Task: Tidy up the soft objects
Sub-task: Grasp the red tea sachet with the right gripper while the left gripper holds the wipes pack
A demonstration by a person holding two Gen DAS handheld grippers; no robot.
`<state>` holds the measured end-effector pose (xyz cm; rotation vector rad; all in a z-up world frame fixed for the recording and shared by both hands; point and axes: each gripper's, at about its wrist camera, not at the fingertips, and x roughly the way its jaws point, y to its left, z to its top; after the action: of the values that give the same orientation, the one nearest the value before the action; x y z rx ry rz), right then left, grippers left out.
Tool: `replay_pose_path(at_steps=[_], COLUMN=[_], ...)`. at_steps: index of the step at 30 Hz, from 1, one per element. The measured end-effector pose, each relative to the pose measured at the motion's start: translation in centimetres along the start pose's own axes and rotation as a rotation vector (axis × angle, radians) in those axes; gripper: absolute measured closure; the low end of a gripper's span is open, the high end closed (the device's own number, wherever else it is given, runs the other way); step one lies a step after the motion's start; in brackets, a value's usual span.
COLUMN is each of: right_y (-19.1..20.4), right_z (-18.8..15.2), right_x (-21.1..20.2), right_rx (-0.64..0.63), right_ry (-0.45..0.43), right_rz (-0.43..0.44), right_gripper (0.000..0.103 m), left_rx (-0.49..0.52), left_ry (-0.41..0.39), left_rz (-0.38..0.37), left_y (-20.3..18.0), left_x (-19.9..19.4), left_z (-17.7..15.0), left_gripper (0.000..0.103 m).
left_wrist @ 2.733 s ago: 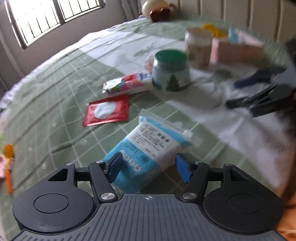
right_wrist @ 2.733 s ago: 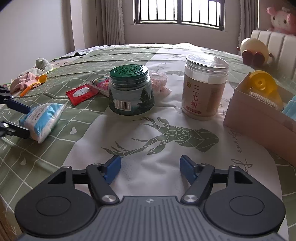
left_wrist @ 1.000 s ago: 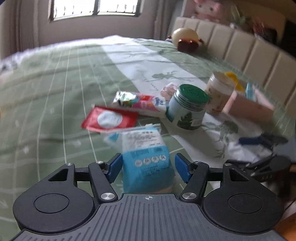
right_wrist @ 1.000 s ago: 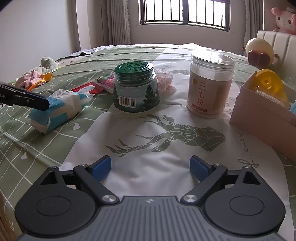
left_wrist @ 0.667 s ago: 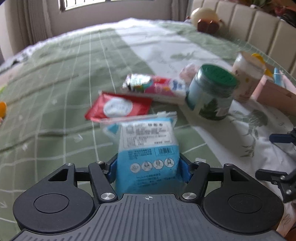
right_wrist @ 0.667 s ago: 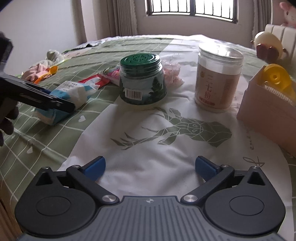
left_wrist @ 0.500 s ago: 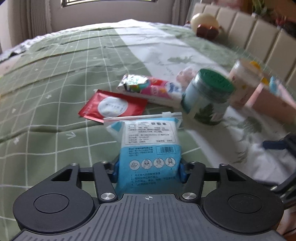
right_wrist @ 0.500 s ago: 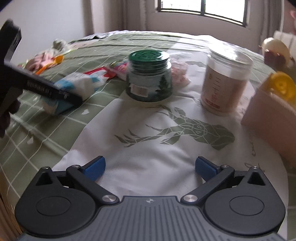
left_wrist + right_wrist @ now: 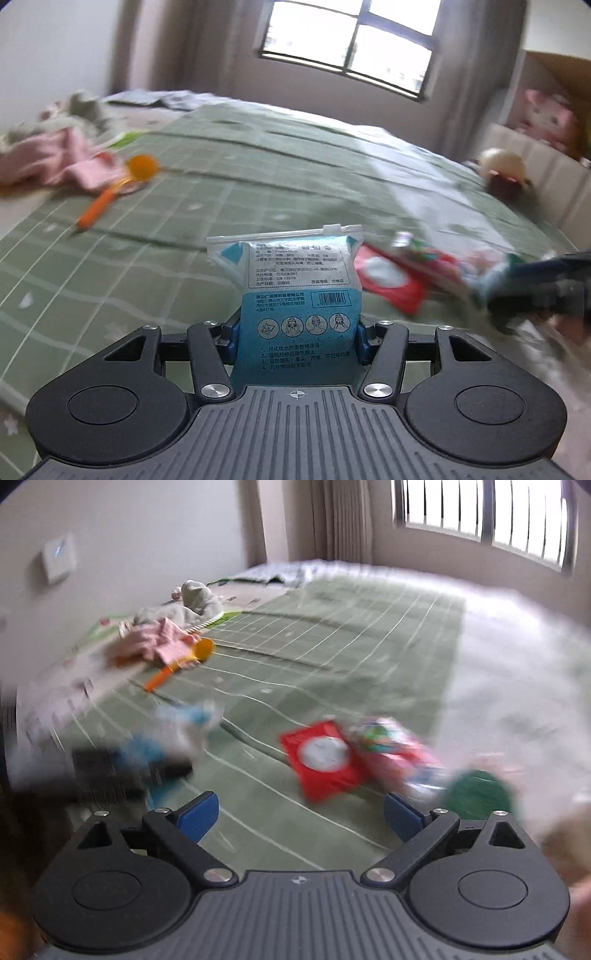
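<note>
Left gripper [image 9: 297, 332] clamped on upright blue pouch [image 9: 291, 291]; pink cloth pile [image 9: 55, 160], probably its destination, lies upper left; right gripper [image 9: 300, 812] gapes empty.

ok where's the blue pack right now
In the left wrist view the blue pack sits upright, clamped in the left gripper, with the red sachet just to its right.
</note>
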<state>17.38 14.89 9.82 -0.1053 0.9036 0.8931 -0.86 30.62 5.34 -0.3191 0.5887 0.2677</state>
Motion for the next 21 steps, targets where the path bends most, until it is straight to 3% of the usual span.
replay_pose_path(at_steps=[4, 8, 11, 12, 15, 17, 21], right_y=[-1.8, -2.7, -3.1, -3.1, -2.5, -2.4, -3.1], right_z=[2.8, 4.7, 5.7, 5.8, 5.9, 6.0, 5.9], right_x=[5.4, 8.8, 10.5, 10.3, 8.8, 9.0, 11.7], right_rx=[0.147, 0.107, 0.098, 0.113, 0.130, 0.140, 0.162], right_ry=[0.073, 0.081, 0.093, 0.083, 0.042, 0.064, 0.121], right_rz=[-0.018, -0.201, -0.245, -0.245, -0.117, -0.072, -0.104], right_gripper=[0.012, 0.012, 0.012, 0.012, 0.012, 0.012, 0.012], left_rx=[-0.071, -0.044, -0.041, -0.047, -0.076, -0.087, -0.088], left_ry=[-0.009, -0.045, -0.051, -0.053, -0.058, -0.060, -0.062], left_rz=[-0.018, -0.036, -0.049, -0.056, -0.081, -0.092, -0.095], left_y=[1.7, 1.4, 1.4, 1.5, 2.2, 2.3, 2.4], left_x=[1.2, 1.5, 1.7, 1.6, 1.5, 1.5, 1.7], left_z=[-1.4, -2.5, -2.7, -2.7, -3.0, -3.0, -3.0], left_gripper=[0.045, 0.044, 0.044, 0.044, 0.044, 0.044, 0.044])
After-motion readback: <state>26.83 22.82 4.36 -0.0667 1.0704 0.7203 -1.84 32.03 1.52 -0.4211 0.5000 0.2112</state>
